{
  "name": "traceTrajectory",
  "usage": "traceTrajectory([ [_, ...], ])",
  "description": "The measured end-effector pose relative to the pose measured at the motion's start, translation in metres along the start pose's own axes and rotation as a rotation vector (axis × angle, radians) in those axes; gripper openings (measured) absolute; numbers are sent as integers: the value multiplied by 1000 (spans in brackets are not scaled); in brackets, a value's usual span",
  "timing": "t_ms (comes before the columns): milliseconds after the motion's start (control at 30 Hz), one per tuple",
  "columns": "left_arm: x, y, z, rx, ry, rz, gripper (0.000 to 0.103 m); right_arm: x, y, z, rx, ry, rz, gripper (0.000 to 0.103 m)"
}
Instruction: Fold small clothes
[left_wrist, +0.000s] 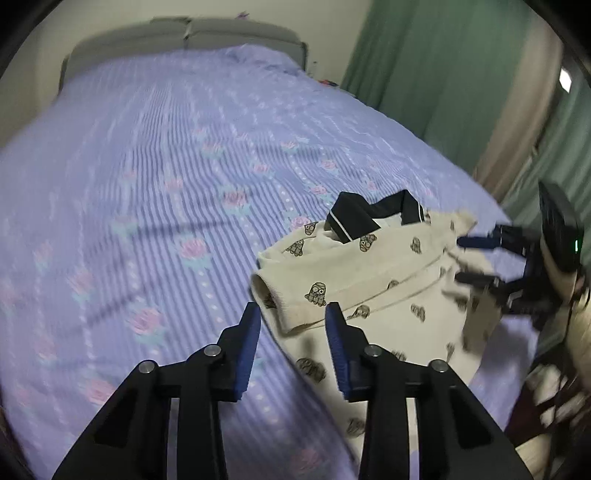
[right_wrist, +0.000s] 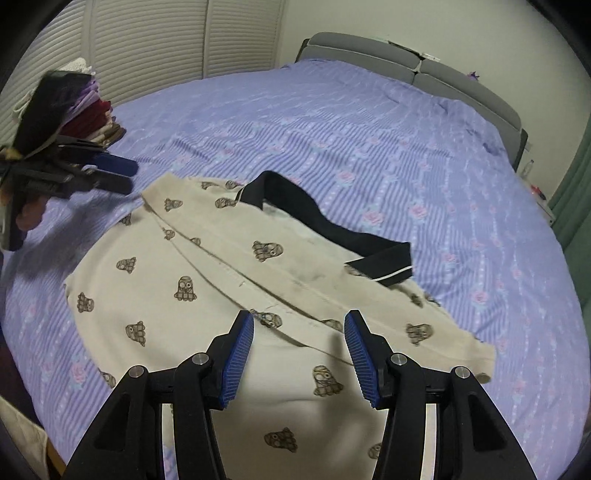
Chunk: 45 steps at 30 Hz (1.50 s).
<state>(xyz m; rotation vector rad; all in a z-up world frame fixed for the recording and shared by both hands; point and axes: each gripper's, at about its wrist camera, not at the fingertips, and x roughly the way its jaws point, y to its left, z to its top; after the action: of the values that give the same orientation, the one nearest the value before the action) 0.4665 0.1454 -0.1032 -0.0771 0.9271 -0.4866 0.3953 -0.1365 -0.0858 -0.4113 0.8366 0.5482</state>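
On the purple bedspread (right_wrist: 332, 122) we see the small cream shirt (right_wrist: 155, 295) with a black collar (right_wrist: 325, 229), lying near the foot of the bed. Going from left to right in the right wrist view, the stack of folded clothes (right_wrist: 99, 118) sits at the far left; just before it our left gripper (right_wrist: 125, 175) hovers beside the shirt's left corner, its jaws narrow and empty. Then comes the shirt, with both sleeves already turned over the body. At the bottom, our right gripper (right_wrist: 299, 328) hangs above the cloth, jaws wide, holding nothing.

We judge that the sleeve folds are done. The next move probably calls for taking the hem or the collar end and folding the body in half.

The left wrist view shows the open sleeve cuff (left_wrist: 269, 291) between the left fingers (left_wrist: 247, 347), and green curtains (left_wrist: 424, 66); only the right wrist view shows the stack.
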Motion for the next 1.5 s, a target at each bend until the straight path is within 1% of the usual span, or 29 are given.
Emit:
traceTrajectory([
  [133, 13, -4, 2, -42, 28, -36, 34, 6, 10, 0, -79, -3, 10, 52],
  [300, 21, -4, 3, -47, 48, -30, 33, 17, 25, -1, -228, 10, -76, 52],
  [333, 22, -3, 4, -49, 52, -26, 31, 20, 28, -1, -258, 9, -95, 52],
  [400, 23, -2, 5, -55, 49, -21, 21, 25, 35, -1, -327, -10, -163, 52],
  [500, 23, 2, 6, -80, 44, -38, 11, 27, 35, 2, -338, -38, -198, 52],
  [600, 22, 3, 8, -95, 37, -53, 9, 29, 32, 6, -311, -59, -201, 51],
  [667, 19, 6, 9, -112, 28, -55, 8, 31, 31, 6, -295, -56, -181, 43],
  [733, 15, 8, 10, -132, 18, -68, 7, 33, 30, 6, -284, -49, -167, 21],
  [800, 10, 8, 12, -138, -1, -74, 7, 32, 29, 7, -265, -57, -166, 11],
  [867, 4, 8, 15, -150, -24, -83, 7, 27, 24, 11, -231, -75, -149, 7],
  [933, -1, 9, 21, -163, -52, -89, 7, 20, 21, 14, -211, -97, -144, 6],
  [1000, -2, 10, 30, -168, -72, -71, 7, 15, 13, 23, -191, -113, -147, 6],
  [1067, 2, 15, 39, -201, -79, -56, 6, 18, 7, 32, -174, -109, -154, 6],
  [1133, 10, 21, 48, -230, -72, -36, 6, 26, -1, 43, -156, -93, -155, 6],
  [1200, 15, 24, 53, -234, -62, -16, 6, 34, -9, 51, -130, -69, -139, 6],
  [1300, 21, 30, 59, -240, -49, 19, 6, 45, -20, 60, -85, -56, -141, 6],
  [1400, 23, 36, 63, -261, -51, 76, 7, 53, -30, 66, -40, -38, -142, 9],
  [1433, 22, 39, 65, -273, -54, 92, 9, 54, -33, 68, -23, -33, -137, 16],
  [1467, 21, 42, 66, -284, -56, 110, 16, 55, -37, 70, 4, -27, -134, 22],
  [1500, 20, 44, 66, -287, -61, 125, 23, 54, -41, 70, 29, -26, -135, 41],
])
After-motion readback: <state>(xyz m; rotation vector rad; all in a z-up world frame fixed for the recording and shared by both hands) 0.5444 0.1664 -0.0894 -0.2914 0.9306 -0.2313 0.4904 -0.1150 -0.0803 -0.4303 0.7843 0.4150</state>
